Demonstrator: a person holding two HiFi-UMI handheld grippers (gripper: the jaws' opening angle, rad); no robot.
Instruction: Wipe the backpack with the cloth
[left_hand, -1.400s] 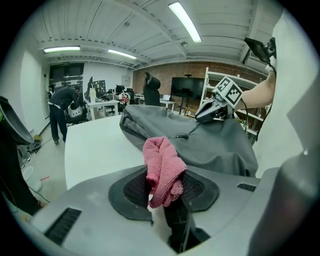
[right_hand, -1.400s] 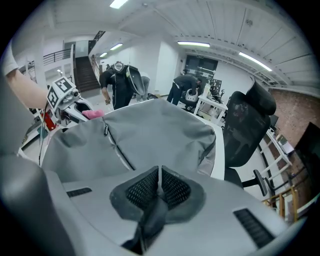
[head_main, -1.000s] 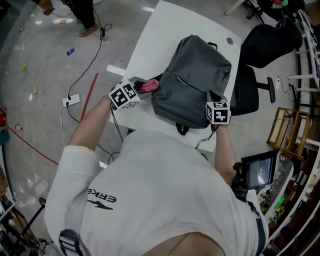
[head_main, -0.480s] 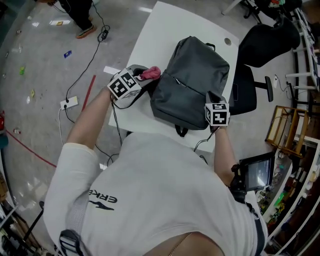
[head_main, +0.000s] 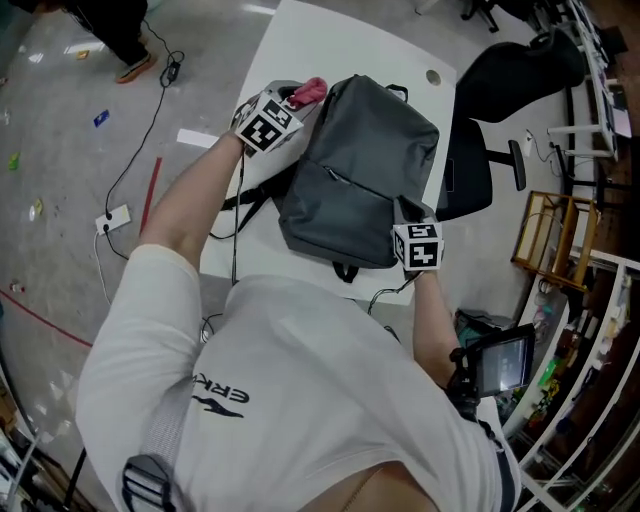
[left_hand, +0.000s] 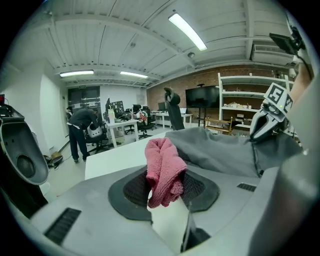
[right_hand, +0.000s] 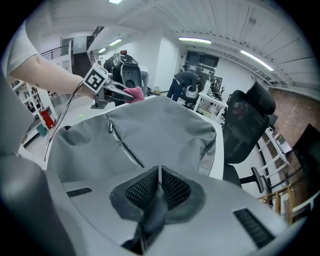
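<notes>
A grey backpack (head_main: 360, 170) lies flat on the white table (head_main: 330, 40). My left gripper (head_main: 300, 98) is shut on a pink cloth (head_main: 311, 91) and hovers at the backpack's far left corner; in the left gripper view the pink cloth (left_hand: 162, 172) hangs folded between the pads, with the backpack (left_hand: 220, 150) just beyond. My right gripper (head_main: 408, 215) is shut on the backpack's near right edge. The right gripper view shows the backpack (right_hand: 150, 135) spread out ahead, a fold of its fabric pinched between the pads, and the left gripper (right_hand: 131, 95) with the pink cloth (right_hand: 135, 92) at the far side.
A black office chair (head_main: 500, 90) stands right of the table. Cables (head_main: 150, 130) and a power strip (head_main: 112, 217) lie on the floor at left. A wooden rack (head_main: 545, 240) and shelving stand at right. A person (left_hand: 80, 130) stands far off by other desks.
My left gripper has carried the pink cloth from the backpack's left side up toward its far left corner. The right gripper has kept its grip on the near right edge.
</notes>
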